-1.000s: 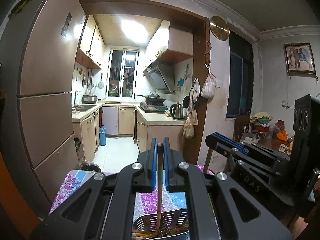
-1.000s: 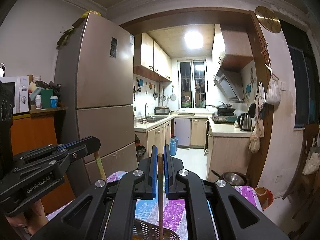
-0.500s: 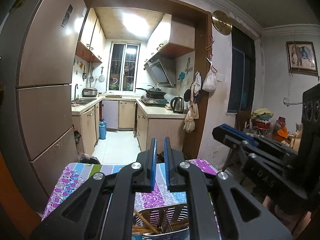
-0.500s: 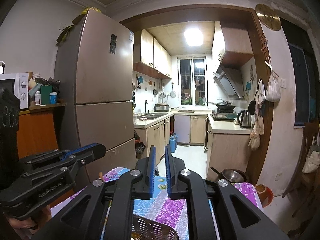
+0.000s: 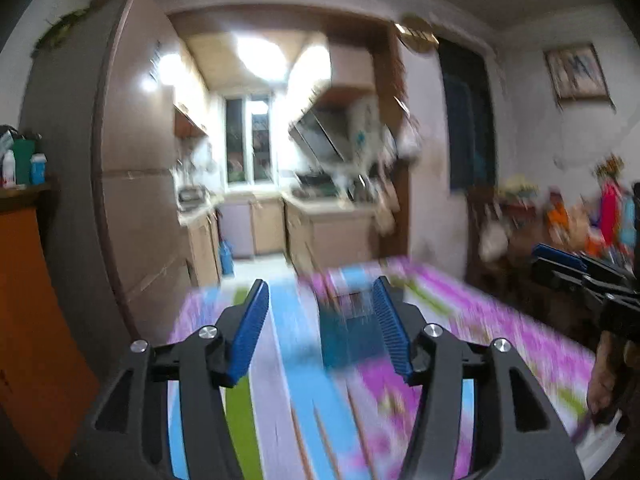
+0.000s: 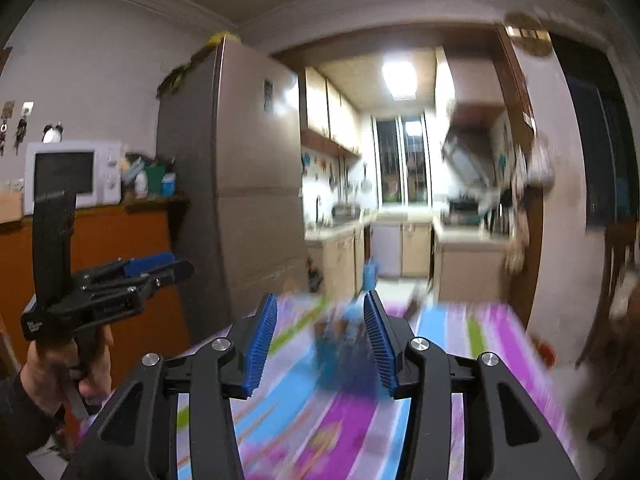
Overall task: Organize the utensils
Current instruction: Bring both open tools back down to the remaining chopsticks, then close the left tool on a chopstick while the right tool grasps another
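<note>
Between picks: left gripper (image 5: 320, 322) and right gripper (image 6: 320, 338) jaws just spreading, empty, over table (image 5: 520, 320). Next: chopsticks (image 5: 320, 440), six o'clock.

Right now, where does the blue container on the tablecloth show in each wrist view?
Left wrist: blue container, blurred, lower centre, nearer the right finger.
Right wrist: blue container, blurred, lower centre, between the fingers.
Shared landmark: fridge, left of the kitchen doorway.

No legible text, label or number in either view. Motion blur smears everything. Pale marking on left gripper (image 6: 158, 270) body, at 9 o'clock in right wrist view, too blurred to read. Dark sticker on fridge (image 6: 248, 184) door: unreadable.
</note>
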Demonstrator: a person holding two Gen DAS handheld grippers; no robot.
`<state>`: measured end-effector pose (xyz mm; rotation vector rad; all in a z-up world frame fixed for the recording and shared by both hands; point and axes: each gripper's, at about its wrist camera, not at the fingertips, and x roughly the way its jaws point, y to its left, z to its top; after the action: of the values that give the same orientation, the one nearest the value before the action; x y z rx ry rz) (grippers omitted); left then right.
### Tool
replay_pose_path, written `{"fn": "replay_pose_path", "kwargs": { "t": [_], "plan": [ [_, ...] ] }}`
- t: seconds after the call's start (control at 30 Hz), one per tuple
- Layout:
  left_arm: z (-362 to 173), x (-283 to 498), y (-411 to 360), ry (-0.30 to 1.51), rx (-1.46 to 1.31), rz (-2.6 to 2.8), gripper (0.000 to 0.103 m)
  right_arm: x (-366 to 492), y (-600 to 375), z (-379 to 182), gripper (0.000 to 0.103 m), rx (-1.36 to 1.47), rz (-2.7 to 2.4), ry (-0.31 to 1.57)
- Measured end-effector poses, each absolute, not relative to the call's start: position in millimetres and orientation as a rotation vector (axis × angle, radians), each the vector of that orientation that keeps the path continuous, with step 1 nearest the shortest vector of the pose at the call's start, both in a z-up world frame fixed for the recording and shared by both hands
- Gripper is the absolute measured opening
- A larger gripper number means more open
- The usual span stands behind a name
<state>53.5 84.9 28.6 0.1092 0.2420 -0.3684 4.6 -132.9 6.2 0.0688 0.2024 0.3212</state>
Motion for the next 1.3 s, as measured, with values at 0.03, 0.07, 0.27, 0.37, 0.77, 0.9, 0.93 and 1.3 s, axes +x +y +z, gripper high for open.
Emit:
{"fn": "replay_pose_path", "kwargs": {
  "t": [0.03, 0.07, 0.27, 0.37, 0.77, 0.9, 0.93, 1.3],
  "plan": [
    [3.3, 37.0, 85.0, 0.269, 0.148, -0.370, 0.052, -6.5, -125.2, -19.1, 0.047, 0.092, 0.314, 0.252],
    [-12.3, 29.0, 85.6, 0.291, 0.160, -0.367, 0.052, -13.0, -120.5, -36.3, 0.046, 0.107, 0.312, 0.288],
    [-111.0, 9.3, 78.7, 0.508, 0.150, -0.471, 0.042, -41.3, -84.4, -134.9, 0.022, 0.143, 0.246, 0.477],
    [-131.0, 13.8, 71.7, 0.528, 0.159, -0.495, 0.036, -39.4, -76.7, -150.6, 0.018, 0.151, 0.232, 0.505],
    [-164.9, 8.6, 56.6, 0.530, 0.185, -0.521, 0.027, -25.0, -59.4, -162.2, 0.018, 0.096, 0.210, 0.515],
    [-166.2, 13.5, 58.3, 0.540, 0.177, -0.521, 0.024, -19.8, -55.3, -163.9, 0.018, 0.089, 0.217, 0.525],
    [-166.6, 13.6, 57.9, 0.542, 0.177, -0.523, 0.021, -19.6, -54.6, -163.7, 0.018, 0.087, 0.214, 0.526],
    [-170.7, 13.7, 55.4, 0.543, 0.152, -0.518, 0.019, -19.1, -58.5, -165.1, 0.018, 0.089, 0.169, 0.527]
  ]
}}
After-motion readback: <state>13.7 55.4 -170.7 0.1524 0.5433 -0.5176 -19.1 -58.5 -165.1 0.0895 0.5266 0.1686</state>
